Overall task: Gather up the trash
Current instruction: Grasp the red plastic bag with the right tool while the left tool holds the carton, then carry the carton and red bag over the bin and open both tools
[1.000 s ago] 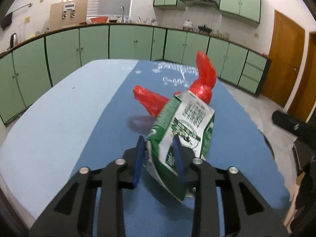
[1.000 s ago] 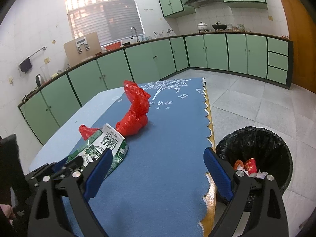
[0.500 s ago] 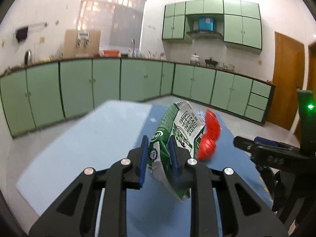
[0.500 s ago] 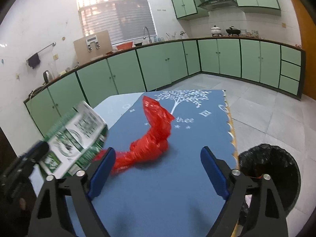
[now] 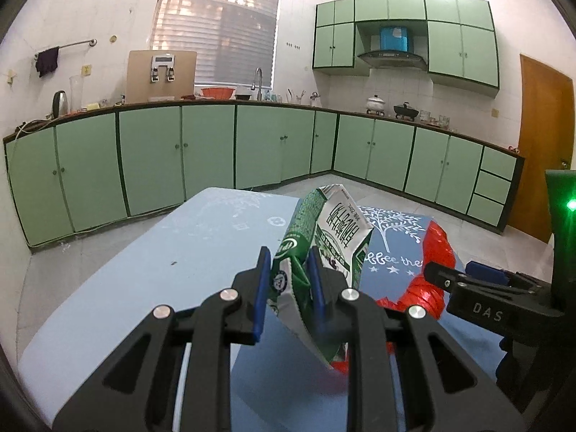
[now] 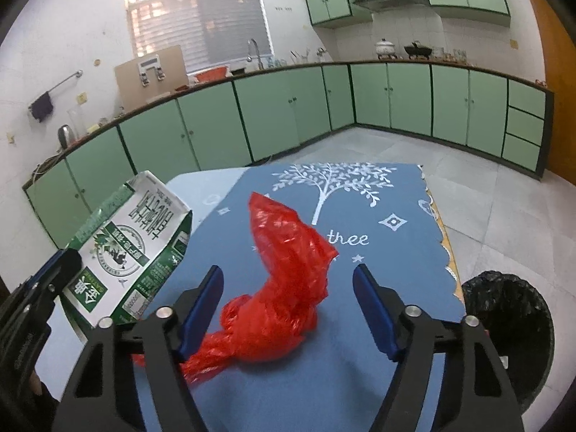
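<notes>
My left gripper [image 5: 288,273] is clamping the green carton [image 5: 325,244], lifted at 9 o'clock of the red bag [image 6: 284,288]. My right gripper [image 6: 288,306] is spread, straddling the bag; bin [image 6: 511,327] at 3 o'clock.

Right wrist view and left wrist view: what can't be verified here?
- Trash bin contents: right wrist view, too dark, cut by right gripper.
- Carton lower end: left wrist view, blurred, behind left gripper.
- Red bag tail: under the finger.
</notes>
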### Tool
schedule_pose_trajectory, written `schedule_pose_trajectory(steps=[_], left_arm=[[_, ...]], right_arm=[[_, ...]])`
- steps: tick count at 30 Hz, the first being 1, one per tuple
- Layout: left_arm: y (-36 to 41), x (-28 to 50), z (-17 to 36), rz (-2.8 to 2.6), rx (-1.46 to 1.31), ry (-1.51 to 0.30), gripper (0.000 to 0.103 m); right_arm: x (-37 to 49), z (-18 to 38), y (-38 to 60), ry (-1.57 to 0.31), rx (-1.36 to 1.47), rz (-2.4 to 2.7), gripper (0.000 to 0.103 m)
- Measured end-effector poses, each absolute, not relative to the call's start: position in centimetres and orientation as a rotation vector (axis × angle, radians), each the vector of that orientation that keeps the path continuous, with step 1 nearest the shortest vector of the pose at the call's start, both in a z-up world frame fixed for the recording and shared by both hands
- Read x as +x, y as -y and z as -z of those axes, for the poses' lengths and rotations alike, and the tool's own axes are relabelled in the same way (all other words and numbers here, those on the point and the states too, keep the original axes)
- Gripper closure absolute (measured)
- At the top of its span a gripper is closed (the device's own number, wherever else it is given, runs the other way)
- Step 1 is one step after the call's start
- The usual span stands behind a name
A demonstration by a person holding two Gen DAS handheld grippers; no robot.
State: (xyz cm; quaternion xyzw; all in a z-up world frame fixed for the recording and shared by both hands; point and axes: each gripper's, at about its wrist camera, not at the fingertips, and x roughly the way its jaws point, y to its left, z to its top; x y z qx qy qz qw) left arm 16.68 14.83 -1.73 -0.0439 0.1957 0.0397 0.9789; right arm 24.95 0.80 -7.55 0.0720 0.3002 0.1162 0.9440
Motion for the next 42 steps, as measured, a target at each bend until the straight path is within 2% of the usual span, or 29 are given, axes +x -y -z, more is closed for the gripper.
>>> schedule_pose_trajectory(steps=[1, 2, 3, 5, 8, 18, 28, 36, 42], left_arm=[[-14.8, 17.1, 1.9, -0.08, -0.09, -0.399, 0.083], [-14.8, 17.4, 2.0, -0.08, -0.092, -0.403, 0.083], [-14.9, 17.6, 2.1, -0.08, -0.096, -0.407, 0.083], [-15.0, 17.9, 2.2, -0.083, -0.099, -0.414, 0.083], [-15.1, 18.2, 2.2, -0.083, -0.1, -0.421, 0.083], [-12.2, 19.0, 1.0, -0.021, -0.08, -0.406, 0.083], [-1.5, 20.4, -0.9, 0.168, -0.081, -0.378, 0.083], [9.6, 21.0, 0.0, 0.334, -0.045, -0.384, 0.083], [16.8, 22.3, 3.2, 0.411, -0.023, -0.456, 0.083]], right_arm=[[25.3, 7.7, -0.8, -0.621, 0.147, -0.24, 0.041], [25.6, 7.9, -0.9, -0.632, 0.147, -0.241, 0.048], [25.9, 8.1, -1.0, -0.644, 0.146, -0.243, 0.061], [26.5, 8.4, -1.1, -0.667, 0.152, -0.256, 0.076], [26.3, 8.4, -0.8, -0.666, 0.155, -0.272, 0.086], [22.8, 4.9, 4.1, -0.575, 0.176, -0.241, 0.09], [19.3, 2.7, 15.8, -0.507, 0.169, -0.057, 0.09], [17.5, 4.4, 27.4, -0.505, 0.196, 0.157, 0.09], [17.7, 7.9, 33.2, -0.535, 0.217, 0.247, 0.09]])
